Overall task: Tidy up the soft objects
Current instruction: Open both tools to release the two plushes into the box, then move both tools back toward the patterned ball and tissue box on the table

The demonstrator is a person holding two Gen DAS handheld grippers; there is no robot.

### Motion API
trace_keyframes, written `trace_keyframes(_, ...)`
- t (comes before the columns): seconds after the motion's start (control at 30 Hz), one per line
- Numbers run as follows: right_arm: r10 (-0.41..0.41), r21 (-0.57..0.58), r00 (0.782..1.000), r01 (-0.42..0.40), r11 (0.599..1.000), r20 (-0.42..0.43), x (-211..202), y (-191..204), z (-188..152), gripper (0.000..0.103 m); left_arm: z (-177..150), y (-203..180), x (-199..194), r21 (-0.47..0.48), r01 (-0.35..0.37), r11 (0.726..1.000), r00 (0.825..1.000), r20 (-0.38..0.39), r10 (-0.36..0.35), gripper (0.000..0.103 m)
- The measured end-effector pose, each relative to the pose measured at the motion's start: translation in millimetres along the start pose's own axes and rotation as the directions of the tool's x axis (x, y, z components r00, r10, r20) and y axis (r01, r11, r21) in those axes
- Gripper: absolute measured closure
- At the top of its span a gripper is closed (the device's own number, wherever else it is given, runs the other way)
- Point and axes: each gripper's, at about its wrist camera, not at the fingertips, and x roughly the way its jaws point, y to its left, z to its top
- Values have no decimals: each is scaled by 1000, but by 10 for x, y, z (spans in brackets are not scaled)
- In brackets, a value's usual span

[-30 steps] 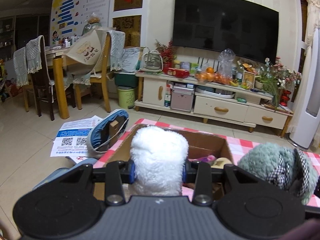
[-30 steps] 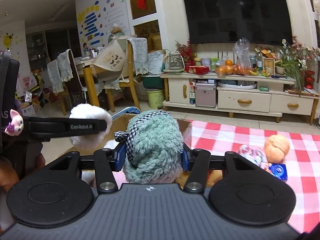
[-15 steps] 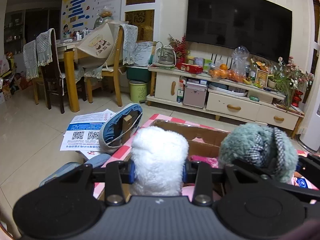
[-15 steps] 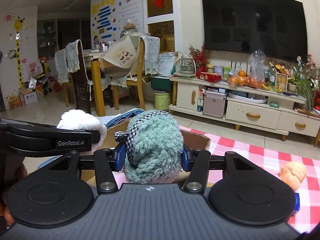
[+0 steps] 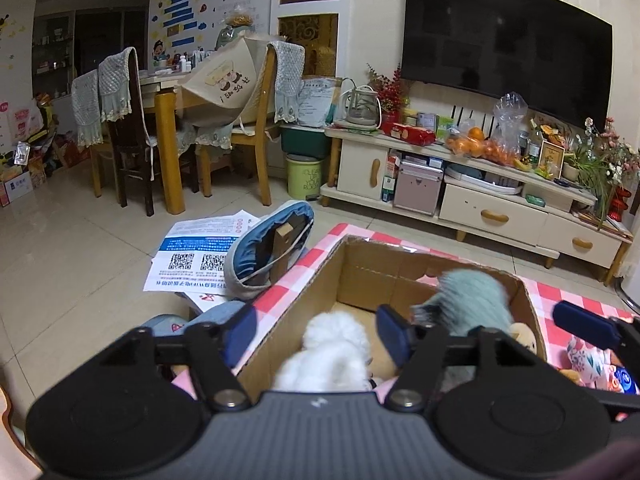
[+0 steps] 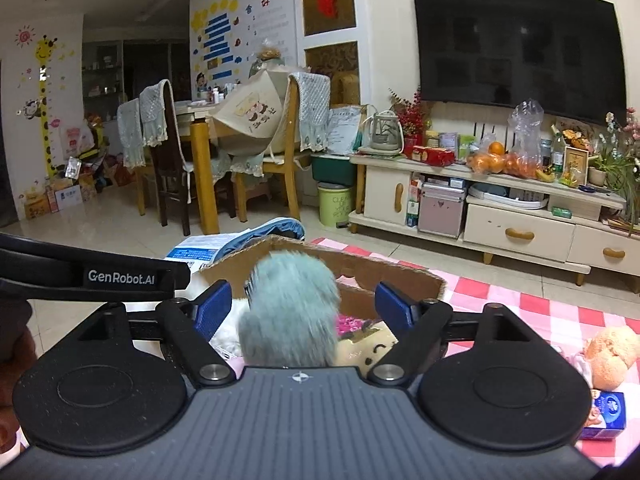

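An open cardboard box point(image 5: 360, 272) stands on a red-and-white checked cloth point(image 5: 560, 296). My left gripper point(image 5: 318, 332) is over it with its jaws opening. The white plush toy point(image 5: 328, 356) lies loose in the box between the pads, and neither pad touches it. My right gripper point(image 6: 303, 307) is also opening above the box point(image 6: 360, 276). The teal plush toy point(image 6: 292, 308) is blurred between its spread pads, free of both. From the left wrist view the teal toy point(image 5: 468, 300) is inside the box at its right side. A beige plush with a face point(image 6: 372, 348) lies in the box too.
An orange-haired doll point(image 6: 612, 352) and a blue packet point(image 6: 604, 412) lie on the cloth to the right. On the floor left of the box are a blue bag point(image 5: 272, 248) and printed sheets point(image 5: 192, 252). A TV cabinet point(image 5: 500, 216) stands behind, dining chairs at the far left.
Both grippers were shut on their toys and have opened. The white toy has dropped into the box, and the teal toy has come loose and is falling into it.
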Motion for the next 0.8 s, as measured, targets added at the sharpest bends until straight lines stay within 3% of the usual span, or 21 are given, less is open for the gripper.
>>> trace_keyframes(0.43,-121,64,992,119,991,41,-707,-166,-57,3,-6,-202,-100,39,15,999,999,29,-16,18)
trace_keyframes(0.8,-183,91,982,178,980,43,-946,-233,-188,3,-37,-491,-199,101,61,993,997,39,-65,13)
